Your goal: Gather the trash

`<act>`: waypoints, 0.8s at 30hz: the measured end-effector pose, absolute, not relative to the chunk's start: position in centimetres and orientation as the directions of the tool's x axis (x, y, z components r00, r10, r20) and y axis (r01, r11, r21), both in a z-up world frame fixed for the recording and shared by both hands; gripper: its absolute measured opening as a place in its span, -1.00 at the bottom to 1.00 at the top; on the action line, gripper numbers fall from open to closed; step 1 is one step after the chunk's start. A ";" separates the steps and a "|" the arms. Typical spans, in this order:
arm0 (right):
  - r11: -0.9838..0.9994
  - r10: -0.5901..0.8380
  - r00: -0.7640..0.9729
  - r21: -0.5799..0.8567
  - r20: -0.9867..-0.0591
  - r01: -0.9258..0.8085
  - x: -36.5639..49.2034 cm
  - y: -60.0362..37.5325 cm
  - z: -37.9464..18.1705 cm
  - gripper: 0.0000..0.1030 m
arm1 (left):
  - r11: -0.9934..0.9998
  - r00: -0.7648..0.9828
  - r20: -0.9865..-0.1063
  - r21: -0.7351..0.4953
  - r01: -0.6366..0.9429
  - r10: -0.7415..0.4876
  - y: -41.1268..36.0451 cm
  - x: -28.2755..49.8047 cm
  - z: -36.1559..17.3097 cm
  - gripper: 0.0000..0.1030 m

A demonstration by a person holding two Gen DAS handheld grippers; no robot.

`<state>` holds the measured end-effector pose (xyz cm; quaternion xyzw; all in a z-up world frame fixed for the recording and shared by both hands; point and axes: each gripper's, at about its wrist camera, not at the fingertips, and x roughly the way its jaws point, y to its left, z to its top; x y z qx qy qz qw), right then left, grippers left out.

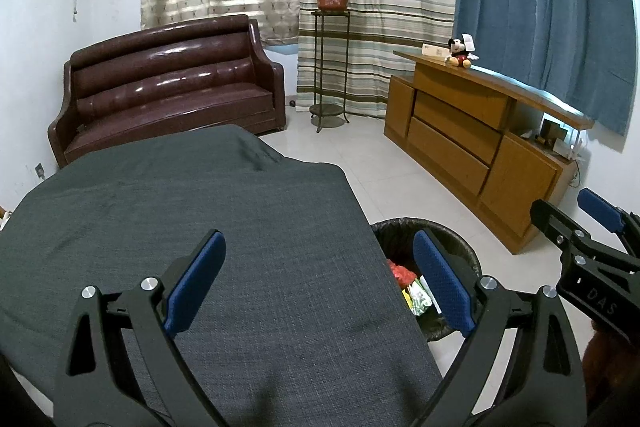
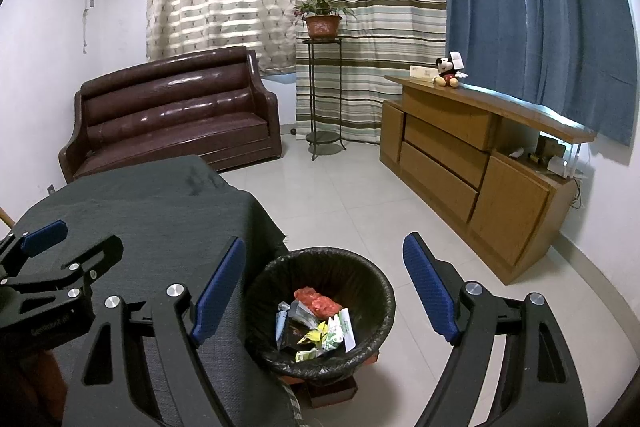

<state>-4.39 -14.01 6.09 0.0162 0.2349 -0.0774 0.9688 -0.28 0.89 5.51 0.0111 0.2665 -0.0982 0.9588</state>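
Down in the bin (image 2: 320,311), beside the table's near corner, is where the trash (image 2: 316,323) is sitting: a loose heap of crumpled wrappers. I'm seeing a red crinkled piece (image 2: 316,301) at the back, dark foil packets in the middle, and green-and-white and yellow ones toward the front. All of it looks light, thin and springy, the kind of stuff that slips out of a loose pinch. The bin is round, lined with a black bag (image 2: 276,269) folded over the rim, and it's resting on something brown and boxy that I can't identify.

Progress, as I'm judging it: collection looks essentially done. The table (image 1: 200,195), under its grey cloth, is showing no litter anywhere in either view, and the pale tiled floor (image 2: 360,195) around the bin looks free of scraps too. What may be left is a last check of spots I can't see, or dealing with the bag itself.

I'm holding the right gripper (image 2: 324,287) above the bin, jaws wide apart, nothing between the blue pads (image 2: 220,291). The left gripper (image 1: 316,283) is hovering over the table's edge, jaws also spread wide and carrying nothing; its right pad is blocking part of the bin in that view.

Further out, I'm seeing a brown sofa (image 2: 172,115), a plant stand (image 2: 322,99), curtains and a wooden cabinet (image 2: 460,155), none of it part of this job.
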 end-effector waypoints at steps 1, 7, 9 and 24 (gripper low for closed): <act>0.987 -0.143 0.877 -0.005 -0.458 0.158 -4.4 -14.0 6.1 0.53 | 0.981 0.839 -0.513 -0.031 0.193 -0.181 0.9 -0.3 5.5 0.80; 0.987 -0.143 0.877 -0.004 -0.458 0.158 -4.4 -14.0 6.1 0.53 | 0.981 0.839 -0.513 -0.032 0.193 -0.182 0.9 -0.3 5.5 0.80; 0.987 -0.143 0.877 -0.005 -0.458 0.158 -4.4 -14.1 6.1 0.53 | 0.981 0.839 -0.513 -0.031 0.193 -0.181 0.9 -0.3 5.5 0.80; 0.987 -0.143 0.877 -0.004 -0.459 0.158 -4.4 -14.0 6.1 0.53 | 0.980 0.837 -0.515 -0.033 0.195 -0.183 0.7 -0.5 5.6 0.80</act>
